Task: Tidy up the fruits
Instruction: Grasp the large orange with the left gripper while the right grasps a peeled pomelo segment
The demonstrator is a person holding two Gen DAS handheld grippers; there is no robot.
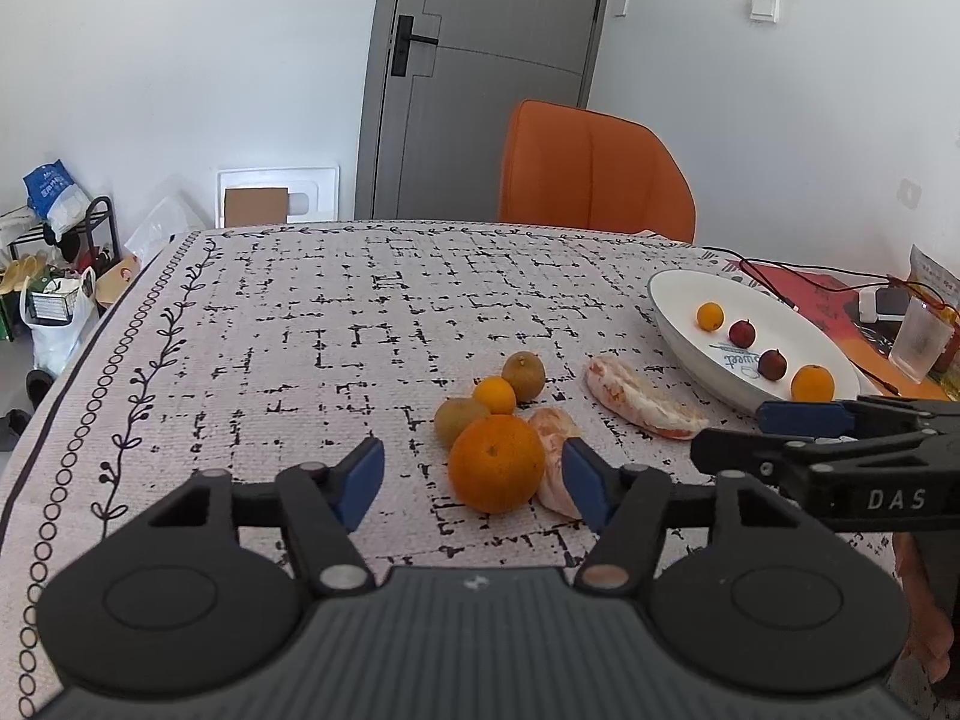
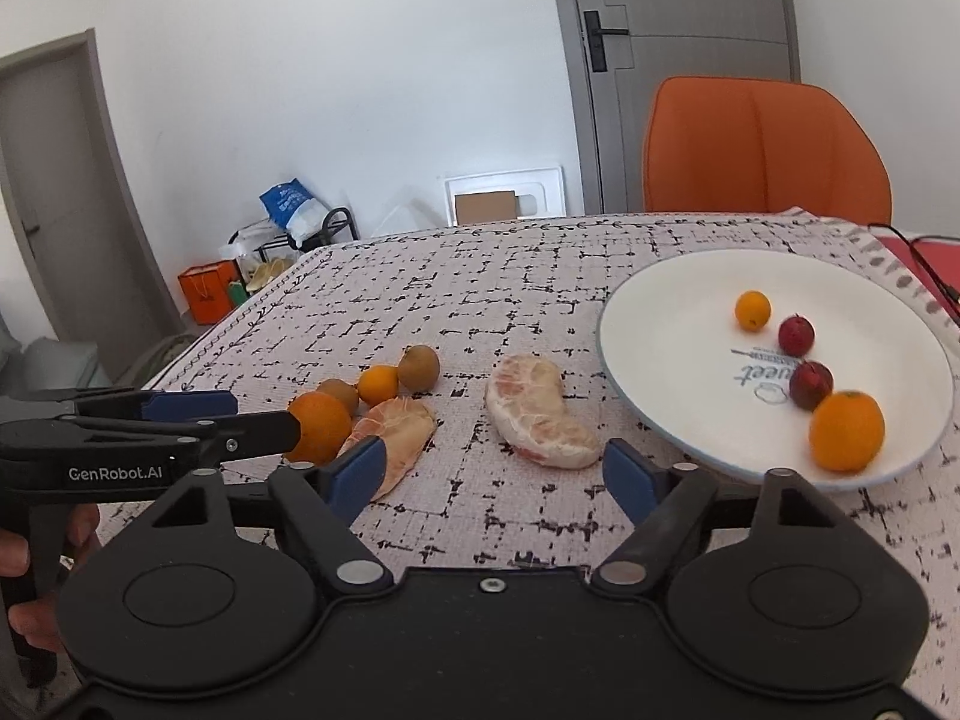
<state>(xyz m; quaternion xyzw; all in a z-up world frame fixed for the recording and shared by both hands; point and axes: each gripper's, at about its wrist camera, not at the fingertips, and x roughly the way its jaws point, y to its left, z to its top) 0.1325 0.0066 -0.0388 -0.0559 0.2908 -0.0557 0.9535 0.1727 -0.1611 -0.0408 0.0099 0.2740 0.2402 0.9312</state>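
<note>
Spreading across both views, the patterned tabletop (image 1: 300, 324) carries a white plate (image 2: 660, 324) at two o'clock holding two oranges and two dark red fruits. Both grippers hover empty — left gripper (image 1: 474, 480) jaws wide, the large orange (image 1: 497, 463) between them; right gripper (image 2: 495, 471) jaws wide, the peeled pomelo piece (image 2: 540, 414) at twelve o'clock. Kiwis (image 1: 523, 376) sit just beyond.
</note>
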